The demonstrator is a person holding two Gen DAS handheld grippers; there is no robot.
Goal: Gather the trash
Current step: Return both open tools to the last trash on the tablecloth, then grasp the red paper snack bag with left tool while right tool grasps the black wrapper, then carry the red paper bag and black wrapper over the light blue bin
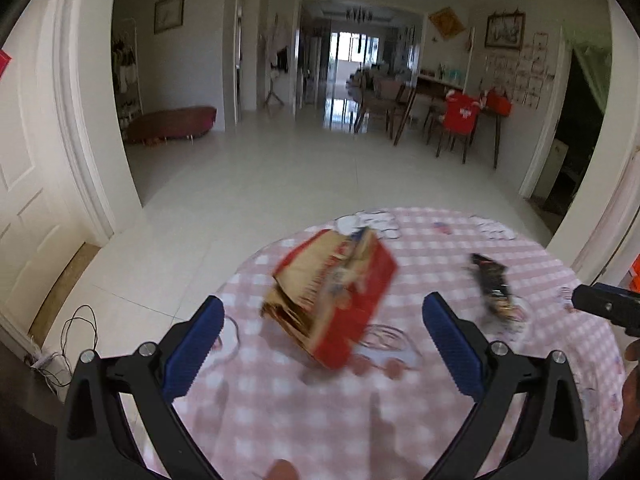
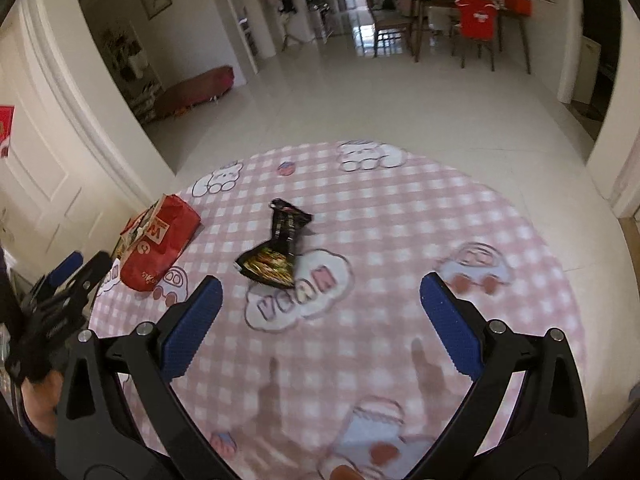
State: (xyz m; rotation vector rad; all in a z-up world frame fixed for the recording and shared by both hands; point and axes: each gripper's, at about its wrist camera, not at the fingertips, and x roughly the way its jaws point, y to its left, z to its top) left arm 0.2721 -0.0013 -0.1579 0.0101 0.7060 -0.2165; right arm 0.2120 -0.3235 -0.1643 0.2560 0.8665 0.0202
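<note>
A round table [image 2: 400, 216] is covered by a pink checked cloth. A red paper bag [image 1: 340, 300] is positioned near its left edge, ahead of the left gripper [image 1: 323, 322], whose fingers are spread. A black snack wrapper [image 2: 276, 252] is located centrally, ahead of the right gripper [image 2: 320, 300], likewise spread and empty.

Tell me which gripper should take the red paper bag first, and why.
Left. The left gripper has its jaws open and the red paper bag sits right between them, close ahead. The right gripper is also open, but the bag lies far off to its left; the black wrapper is nearer its line.
</note>
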